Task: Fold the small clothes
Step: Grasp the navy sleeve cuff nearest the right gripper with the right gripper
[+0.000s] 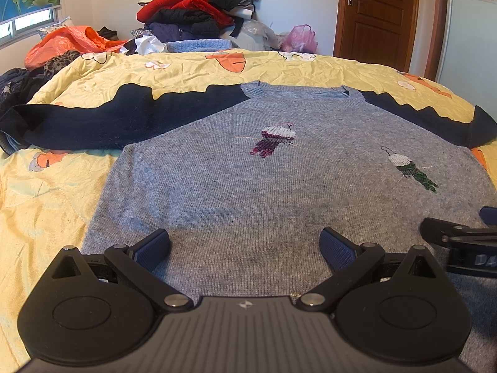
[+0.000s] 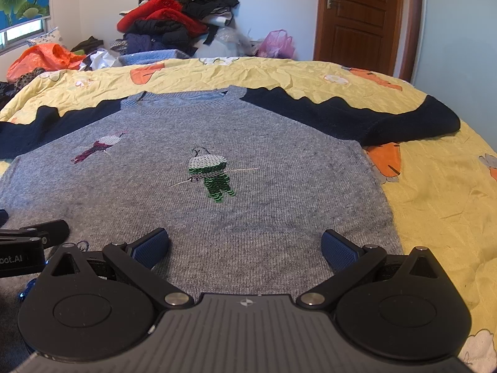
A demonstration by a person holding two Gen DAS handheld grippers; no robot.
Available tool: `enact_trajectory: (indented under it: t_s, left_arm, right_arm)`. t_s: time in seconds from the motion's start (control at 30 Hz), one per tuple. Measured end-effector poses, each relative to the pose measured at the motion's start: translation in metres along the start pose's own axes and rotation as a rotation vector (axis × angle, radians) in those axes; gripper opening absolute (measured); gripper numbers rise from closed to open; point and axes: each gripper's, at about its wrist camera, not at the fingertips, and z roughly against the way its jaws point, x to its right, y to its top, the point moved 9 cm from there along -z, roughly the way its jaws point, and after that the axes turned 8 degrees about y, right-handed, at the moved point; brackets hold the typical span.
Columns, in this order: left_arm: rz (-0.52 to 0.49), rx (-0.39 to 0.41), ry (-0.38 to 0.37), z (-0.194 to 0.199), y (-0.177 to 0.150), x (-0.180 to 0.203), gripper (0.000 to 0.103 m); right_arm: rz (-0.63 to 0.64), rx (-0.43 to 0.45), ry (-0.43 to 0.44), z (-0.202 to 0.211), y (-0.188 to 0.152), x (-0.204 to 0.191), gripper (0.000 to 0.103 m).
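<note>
On the yellow quilt [image 1: 192, 71], the grey sweater [image 1: 248, 186] is lying flat, navy sleeves spreading toward both side edges. Left gripper [image 1: 245, 245] and right gripper [image 2: 245, 245] are hovering over its hem — both spread wide, grasping nothing.

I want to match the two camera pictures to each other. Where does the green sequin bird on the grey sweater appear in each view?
Left wrist view: the green sequin bird sits far right, at mid-height, on the grey sweater.
Right wrist view: it is near the centre, above the open right claw.
Shared landmark: the purple sequin bird, left of the green one in both views.
</note>
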Motion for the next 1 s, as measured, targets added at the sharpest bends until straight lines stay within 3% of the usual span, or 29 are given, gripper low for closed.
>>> enact_trajectory:
  t_s: [0.07,0.17,0.33,0.5,0.6,0.67,0.83,1.0]
  left_arm:
    - [0.001,0.000,-0.001,0.000,0.000,0.000,0.103]
    - [0.001,0.000,0.001,0.000,0.000,0.000,0.103]
    - [0.001,0.000,-0.001,0.000,0.000,0.000,0.103]
    - [0.001,0.000,0.000,0.000,0.000,0.000,0.103]
    - [0.001,0.000,0.000,0.000,0.000,0.000,0.103]
    - [0.001,0.000,0.000,0.000,0.000,0.000,0.103]
    - [0.001,0.000,0.000,0.000,0.000,0.000,0.103]
    - [0.000,0.000,-0.001,0.000,0.000,0.000,0.103]
  right_arm:
    - [-0.002,-0.040,0.040,0.002,0.007,0.004,0.103]
    - [0.000,0.013,0.091,0.013,0.037,0.025,0.103]
    - [0.018,0.123,-0.079,0.006,0.097,0.123,0.103]
    - [-0.346,0.193,-0.110,-0.012,0.130,0.263,0.103]
    - [-0.525,0.238,-0.118,-0.022,0.142,0.322,0.100]
    - [-0.553,0.231,-0.120,-0.031,0.150,0.343,0.090]
    - [-0.458,0.151,-0.200,-0.073,0.171,0.369,0.079]
    - [-0.474,0.050,-0.220,-0.112,0.173,0.379,0.069]
